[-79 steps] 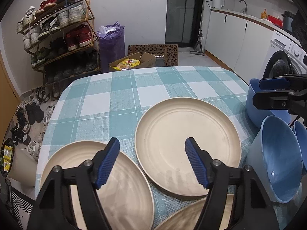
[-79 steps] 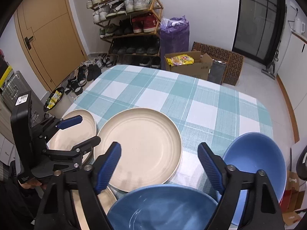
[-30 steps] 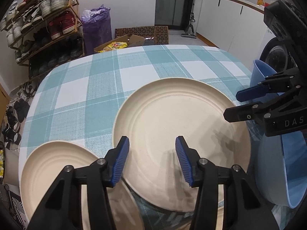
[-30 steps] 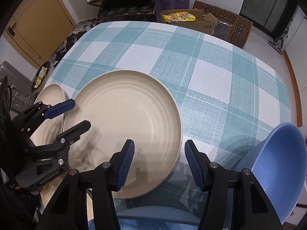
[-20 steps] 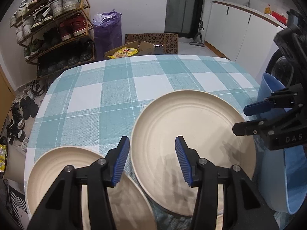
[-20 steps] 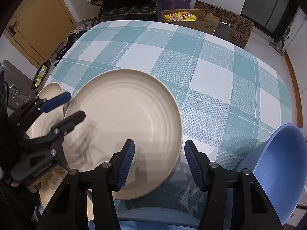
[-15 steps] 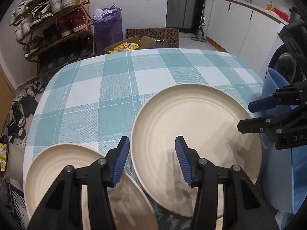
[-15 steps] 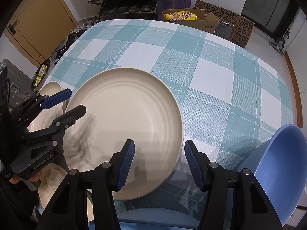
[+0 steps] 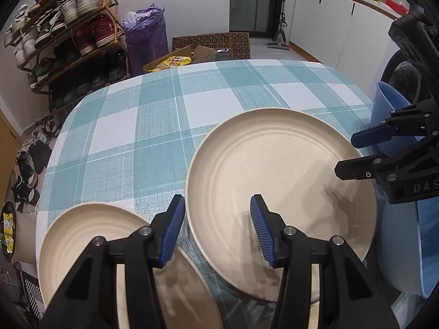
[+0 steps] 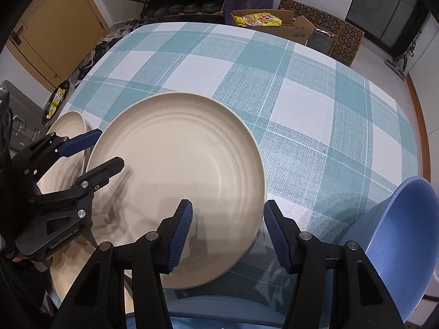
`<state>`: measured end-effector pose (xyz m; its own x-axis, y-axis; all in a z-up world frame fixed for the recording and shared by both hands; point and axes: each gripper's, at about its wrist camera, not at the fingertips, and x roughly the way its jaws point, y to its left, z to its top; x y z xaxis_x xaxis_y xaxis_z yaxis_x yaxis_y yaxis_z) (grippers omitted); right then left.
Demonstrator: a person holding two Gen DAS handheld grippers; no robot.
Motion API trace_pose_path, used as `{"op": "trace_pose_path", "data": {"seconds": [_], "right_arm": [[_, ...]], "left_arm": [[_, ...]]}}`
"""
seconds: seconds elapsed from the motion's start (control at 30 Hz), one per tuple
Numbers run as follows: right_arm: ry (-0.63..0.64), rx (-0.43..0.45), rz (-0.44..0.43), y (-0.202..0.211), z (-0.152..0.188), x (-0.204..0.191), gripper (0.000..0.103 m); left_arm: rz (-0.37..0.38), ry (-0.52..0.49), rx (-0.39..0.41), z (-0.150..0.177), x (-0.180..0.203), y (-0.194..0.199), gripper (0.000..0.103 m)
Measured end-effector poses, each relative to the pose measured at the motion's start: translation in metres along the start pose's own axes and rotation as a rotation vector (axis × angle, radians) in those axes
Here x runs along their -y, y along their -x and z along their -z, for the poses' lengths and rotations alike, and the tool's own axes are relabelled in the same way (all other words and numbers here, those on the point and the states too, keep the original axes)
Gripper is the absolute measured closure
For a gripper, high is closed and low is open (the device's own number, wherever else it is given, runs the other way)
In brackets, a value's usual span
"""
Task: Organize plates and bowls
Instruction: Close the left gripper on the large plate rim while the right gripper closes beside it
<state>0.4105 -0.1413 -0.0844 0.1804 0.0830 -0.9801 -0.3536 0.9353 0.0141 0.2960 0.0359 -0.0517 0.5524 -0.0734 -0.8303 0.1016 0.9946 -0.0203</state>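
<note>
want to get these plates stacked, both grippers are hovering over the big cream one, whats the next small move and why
Probably lower the right gripper onto the near rim of the large cream plate and close. Its jaws stand open straddling that rim, nothing between the pads yet, and the left gripper is open and empty too. The smaller plate beside it looks like a place to stack.

Your tablecloth [image 9: 153, 137] is a teal-and-white check. The big plate [image 10: 181, 181] is plain cream with faint concentric rings, and the smaller plate [image 9: 82, 235] beside it matches. The bowl [image 10: 395, 235] is solid blue. Both the left gripper [image 9: 215, 229] and the right gripper [image 10: 227, 231] are black (ribbed pads deep blue).
</note>
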Motion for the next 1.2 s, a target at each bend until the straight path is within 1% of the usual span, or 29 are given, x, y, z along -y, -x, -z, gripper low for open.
{"op": "trace_pose_path", "data": {"seconds": [0.1,0.2,0.3,0.43,0.53,0.73,0.83,0.97,1.1,1.2], "right_arm": [[0.001,-0.01,0.009,-0.001,-0.001,0.0,0.047],[0.009,-0.019,0.015,-0.003,-0.001,0.0,0.047],[0.008,-0.017,0.015,-0.003,-0.001,-0.001,0.047],[-0.003,-0.007,0.003,-0.002,-0.002,0.001,0.047],[-0.01,0.0,0.004,-0.002,-0.004,0.002,0.047],[0.014,-0.026,0.033,-0.006,-0.002,0.0,0.047],[0.014,-0.037,0.04,-0.007,-0.001,0.0,0.047],[0.011,-0.035,0.038,-0.008,-0.002,0.001,0.047],[-0.007,-0.013,0.028,-0.009,-0.003,0.002,0.047],[-0.005,-0.031,0.038,-0.013,-0.002,0.002,0.047]], "left_arm": [[0.01,0.005,-0.035,0.002,0.0,-0.004,0.054],[0.006,-0.001,-0.033,0.003,0.002,-0.005,0.054],[0.015,0.028,-0.028,0.0,0.0,-0.006,0.054],[0.002,0.042,-0.018,-0.001,-0.002,-0.008,0.054],[0.003,0.032,-0.026,0.001,-0.002,-0.008,0.054],[0.014,0.015,-0.041,0.004,0.002,-0.004,0.054],[0.015,0.011,-0.047,0.005,0.003,-0.003,0.053],[0.02,0.023,-0.037,0.004,0.001,-0.004,0.053],[0.013,0.038,-0.032,0.002,-0.001,-0.01,0.052],[0.006,0.04,-0.038,0.001,0.0,-0.01,0.052]]}}
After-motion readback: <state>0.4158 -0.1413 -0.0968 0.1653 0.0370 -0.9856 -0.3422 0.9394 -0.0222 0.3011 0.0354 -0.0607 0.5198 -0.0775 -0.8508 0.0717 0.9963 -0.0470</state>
